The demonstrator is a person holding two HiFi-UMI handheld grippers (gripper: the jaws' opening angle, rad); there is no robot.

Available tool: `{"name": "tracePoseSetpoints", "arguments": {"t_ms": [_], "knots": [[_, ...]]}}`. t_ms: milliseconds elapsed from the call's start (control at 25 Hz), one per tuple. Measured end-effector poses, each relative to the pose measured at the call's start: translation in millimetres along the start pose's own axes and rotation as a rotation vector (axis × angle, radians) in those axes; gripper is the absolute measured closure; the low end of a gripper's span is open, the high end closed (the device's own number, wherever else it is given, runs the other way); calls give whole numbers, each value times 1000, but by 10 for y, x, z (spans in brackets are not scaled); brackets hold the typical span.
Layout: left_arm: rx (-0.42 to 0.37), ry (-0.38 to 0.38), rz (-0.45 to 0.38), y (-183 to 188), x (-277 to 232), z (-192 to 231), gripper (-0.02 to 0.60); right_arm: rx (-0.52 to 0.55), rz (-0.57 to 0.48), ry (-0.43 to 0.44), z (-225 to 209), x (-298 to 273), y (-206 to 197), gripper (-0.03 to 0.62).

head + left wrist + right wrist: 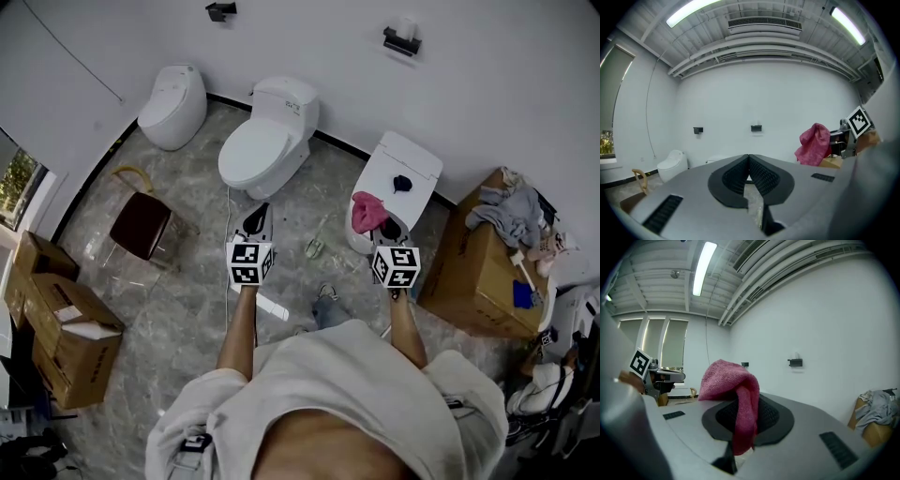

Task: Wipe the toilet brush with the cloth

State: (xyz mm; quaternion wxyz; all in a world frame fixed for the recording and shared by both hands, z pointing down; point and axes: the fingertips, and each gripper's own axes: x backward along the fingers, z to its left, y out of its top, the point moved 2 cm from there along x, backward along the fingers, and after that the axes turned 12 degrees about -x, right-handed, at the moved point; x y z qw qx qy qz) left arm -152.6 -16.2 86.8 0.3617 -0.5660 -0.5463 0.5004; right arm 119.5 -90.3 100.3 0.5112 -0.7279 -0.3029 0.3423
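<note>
- Marble-patterned floor (169, 309) and white walls frame three toilets. You stand facing the right-hand toilet (422, 159).
- Your cloth (736, 385) is pink, knitted and probably light and limp. It is pinched in your right gripper (742, 416), whose jaws are closed on one fold while the rest flops over the top.
- Expect it to sag and slip, so wipe with a bunched fold held deep between the pads.
- I cannot pick out the toilet brush in any view. A small dark object (401, 183) on that toilet's lid is too small to name.
- A brush likely handles stiff and light, so grasp the handle well away from the bristles.
- Your left gripper (749, 160) has its jaws pressed together on nothing, so it is free for the handle.
</note>
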Motion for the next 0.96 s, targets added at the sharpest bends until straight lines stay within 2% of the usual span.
{"name": "tracePoseSetpoints", "arguments": {"t_ms": [960], "knots": [[15, -8, -6, 9, 51, -118, 563, -4, -1, -2, 46, 79, -41, 531]]}}
